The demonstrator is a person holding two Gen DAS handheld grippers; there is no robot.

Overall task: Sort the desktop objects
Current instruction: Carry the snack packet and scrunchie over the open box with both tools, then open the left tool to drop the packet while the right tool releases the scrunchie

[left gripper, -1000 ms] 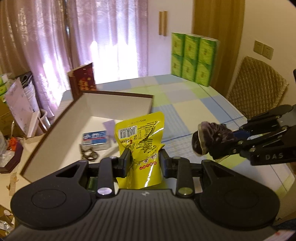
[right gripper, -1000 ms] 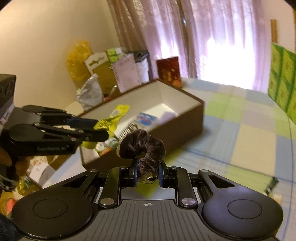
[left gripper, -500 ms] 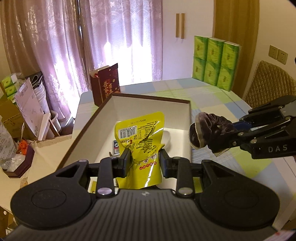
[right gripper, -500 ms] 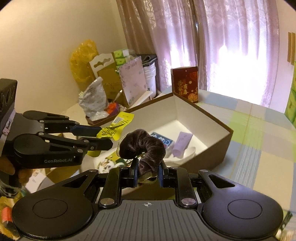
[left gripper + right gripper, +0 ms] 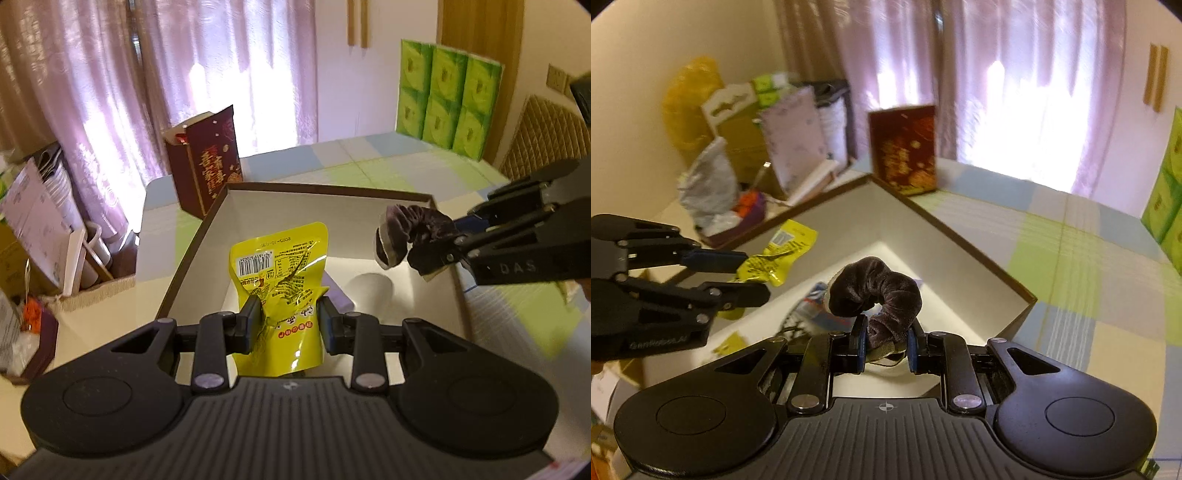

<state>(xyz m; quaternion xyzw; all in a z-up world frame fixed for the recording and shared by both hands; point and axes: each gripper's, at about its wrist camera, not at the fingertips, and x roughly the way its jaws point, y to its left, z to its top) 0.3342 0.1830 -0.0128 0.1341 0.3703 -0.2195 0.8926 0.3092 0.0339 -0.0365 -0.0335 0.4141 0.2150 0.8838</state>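
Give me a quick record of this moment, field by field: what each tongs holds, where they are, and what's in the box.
left tongs: shut on yellow packet, held above the box
right tongs: shut on scrunchie, also over the box
box: open, brown outside, white inside, on the checked tablecloth
box contents: a blue and white pack and a lilac item, both partly hidden
behind box: dark red carton, upright
far side of table: green packs, stacked

- Left wrist view looks forward, close above the open box (image 5: 221, 206).
- Right wrist view faces the box (image 5: 960, 236) from its other side.
- Both views share the box.
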